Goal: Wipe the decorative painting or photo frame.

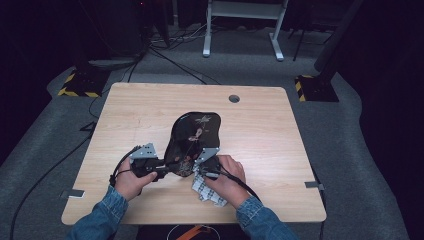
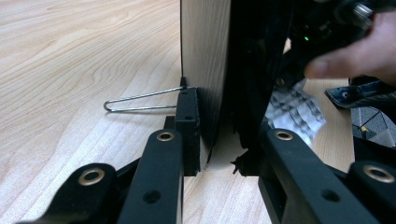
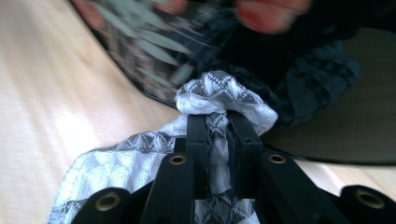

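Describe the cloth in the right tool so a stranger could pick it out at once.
Start at the wooden table and find the glossy black tray tilted up near its middle. At the tray's near edge, under the person's right hand, lies the cloth, bunched between the shut jaws of the right tool. It is the one soft, pale thing there, white with a grey zigzag weave.

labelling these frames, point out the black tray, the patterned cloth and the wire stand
black tray [image 1: 197, 131]: high view, glossy face.
patterned cloth [image 3: 219, 91]: right gripper view, bunched fold above the jaws.
wire stand [image 2: 140, 101]: left gripper view, wire loop.
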